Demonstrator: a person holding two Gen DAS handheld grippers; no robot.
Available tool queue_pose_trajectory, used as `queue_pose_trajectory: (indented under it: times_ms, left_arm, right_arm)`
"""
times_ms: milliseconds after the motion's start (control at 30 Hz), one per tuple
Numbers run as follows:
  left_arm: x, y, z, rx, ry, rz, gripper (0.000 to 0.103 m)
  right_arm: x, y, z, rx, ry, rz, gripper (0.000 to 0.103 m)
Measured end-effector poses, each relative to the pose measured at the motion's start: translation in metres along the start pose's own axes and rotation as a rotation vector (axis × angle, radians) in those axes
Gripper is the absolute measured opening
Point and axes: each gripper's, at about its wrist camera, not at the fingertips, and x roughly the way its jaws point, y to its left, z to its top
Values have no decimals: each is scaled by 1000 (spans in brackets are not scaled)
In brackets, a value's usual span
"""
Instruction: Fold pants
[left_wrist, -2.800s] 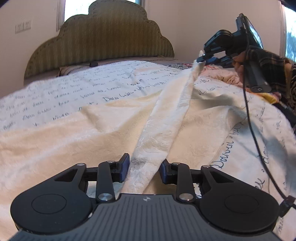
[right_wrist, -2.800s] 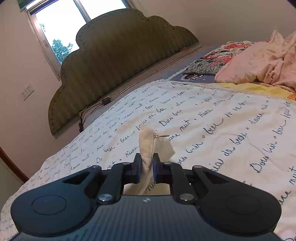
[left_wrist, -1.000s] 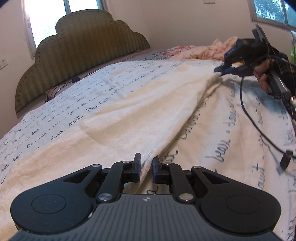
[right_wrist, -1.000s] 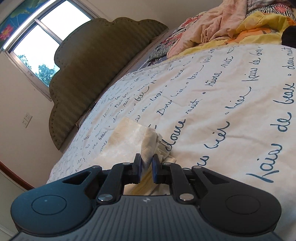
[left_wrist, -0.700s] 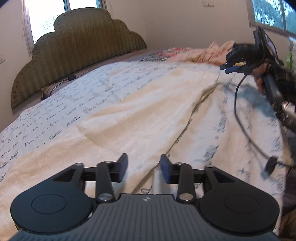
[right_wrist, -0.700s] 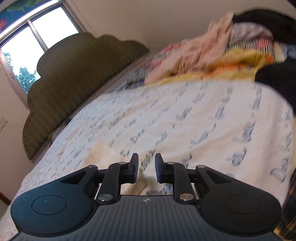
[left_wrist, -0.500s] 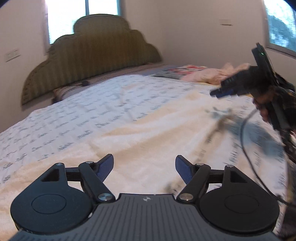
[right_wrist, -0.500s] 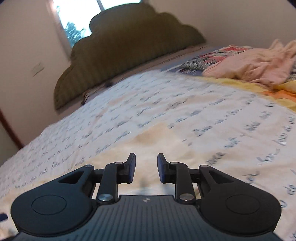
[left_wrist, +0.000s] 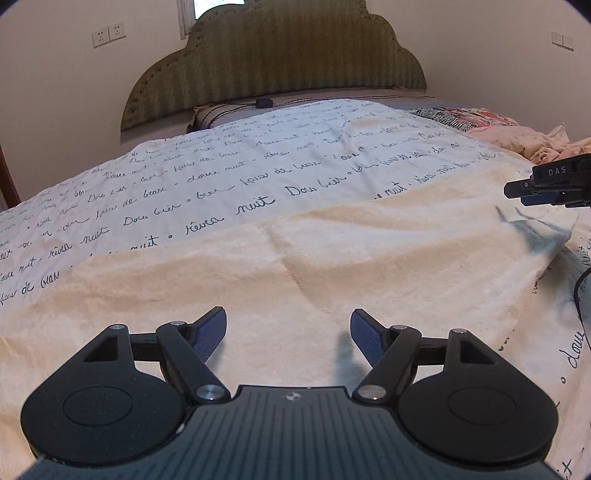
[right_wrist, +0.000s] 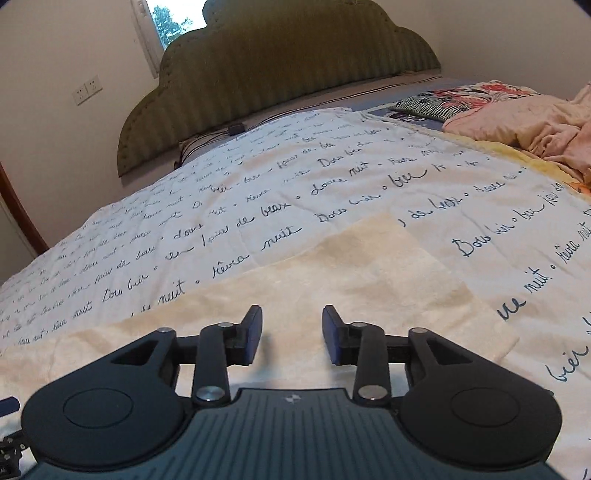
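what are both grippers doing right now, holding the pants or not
Left gripper: open, holding nothing; cream pants lie flat on the bed beyond its fingers.
Right gripper: open, holding nothing, over the pants.

Soft, even daylight — sharp focus, fisheye bending at the edges.

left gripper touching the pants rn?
Apart. Left wrist view: left gripper jaws spread wide, nothing between them, pants lying flat on the bed below.
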Motion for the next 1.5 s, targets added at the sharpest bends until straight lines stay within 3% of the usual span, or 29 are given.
queue_pose_trajectory:
  times_ms: [200,467,667,833,1000,1200,1367,1433,1500]
  left_arm:
    - [4,-1,1,-11,15,34,80]
    - [9,-2,1,-20,25,38,82]
    - [16,-6,-4,-4,37,40,85]
    - [18,-8,-6,-8,31,39,89]
    - [12,-6,-3,-38,12,33,88]
    - [2,-6,2,-52,-14,38,88]
    - [-2,-4,6,-79,-16,12,89]
    - [-3,-3,7,-94,-2,-15,89]
    - [-1,-2,8,-110,16,-39,89]
  right_arm:
    - [37,-2,0,2,49,-50,46]
    - [-5,-20,-3,104,-31,-5,47]
    - [-53,-81,-16,354,-74,38,53]
    - [-69,-124,-36,546,-38,81,60]
    - [-61,-129,-52,594,-16,149,60]
    - [-33,-124,-46,613,-19,150,59]
    - [-17,-134,-51,700,-109,172,58]
    - [-14,-137,-51,716,-143,168,55]
    - [-13,-138,-50,721,-147,141,28]
